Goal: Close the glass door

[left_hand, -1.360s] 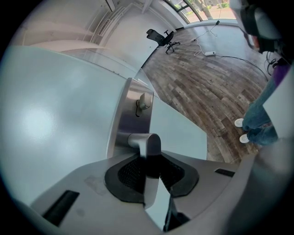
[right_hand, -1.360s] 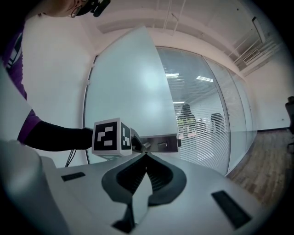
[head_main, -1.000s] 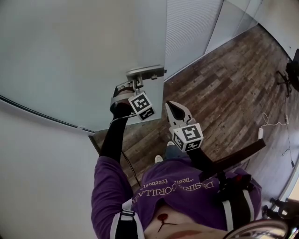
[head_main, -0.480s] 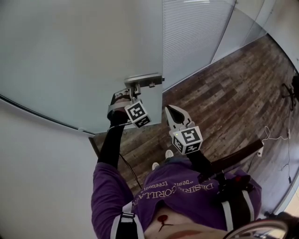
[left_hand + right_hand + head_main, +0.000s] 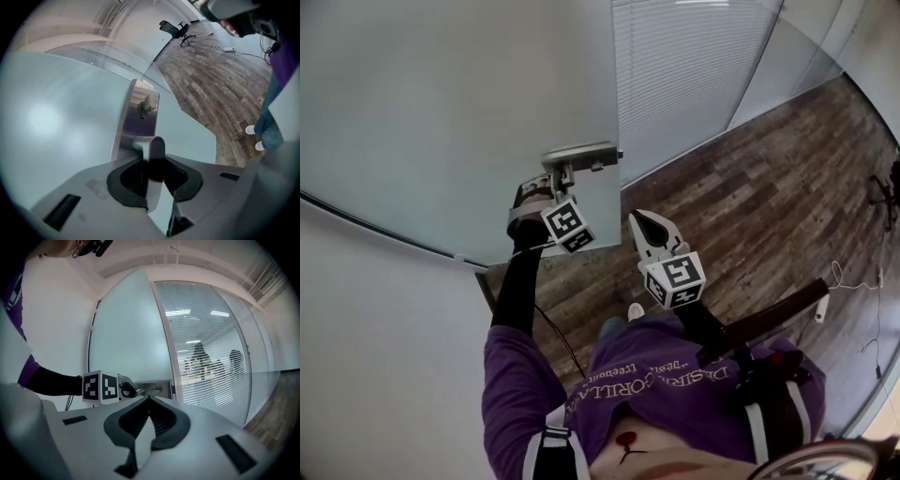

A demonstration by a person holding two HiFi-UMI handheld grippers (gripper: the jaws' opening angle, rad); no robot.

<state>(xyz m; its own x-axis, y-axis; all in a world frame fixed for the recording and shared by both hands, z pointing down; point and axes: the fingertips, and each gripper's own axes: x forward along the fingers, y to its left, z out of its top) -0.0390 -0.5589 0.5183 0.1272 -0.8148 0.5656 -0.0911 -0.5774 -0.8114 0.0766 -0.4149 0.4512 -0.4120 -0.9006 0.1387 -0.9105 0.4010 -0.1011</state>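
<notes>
A dark wood-plank floor (image 5: 750, 178) runs off to the right, past a glass partition with blinds (image 5: 694, 66). On the left stands the glass door (image 5: 441, 112), a frosted, pale grey-green pane whose free edge lies just beside the partition. Near that edge it carries a brushed metal plate (image 5: 138, 117) with a small thumb-turn (image 5: 149, 104) and a lever handle (image 5: 151, 146). The left tool (image 5: 152, 164) is clamped on the lever handle. The right tool (image 5: 639, 218) hangs just to the right, apart from the door, its jaws closed together on nothing.
</notes>
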